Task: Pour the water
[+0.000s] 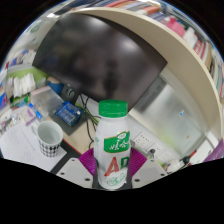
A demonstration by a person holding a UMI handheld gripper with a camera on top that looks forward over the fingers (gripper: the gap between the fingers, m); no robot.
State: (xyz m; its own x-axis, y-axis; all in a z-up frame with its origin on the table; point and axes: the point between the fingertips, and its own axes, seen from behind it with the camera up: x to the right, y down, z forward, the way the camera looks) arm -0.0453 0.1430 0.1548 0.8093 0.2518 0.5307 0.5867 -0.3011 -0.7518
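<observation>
The bottle sits lower centre of my frame, upright, green cap on top, long axis vertical. It stands right between the fingers of my gripper. The checkered cup is lower left of the frame, on the white table, to the left of the bottle and a little beyond it, clearly apart from it, mouth up.

Fingers: only slivers of the coloured pads show at either side of the bottle's base. They look closed in on the bottle body, narrow opening, and I judge the bottle is gripped, though the contact line itself is mostly hidden by the label.

Judgement: a pour needs the bottle carried left toward the cup, then tipped so its neck comes over the cup mouth. The cap appears on; that would block any water.

Background: dark monitor, upper centre.
</observation>
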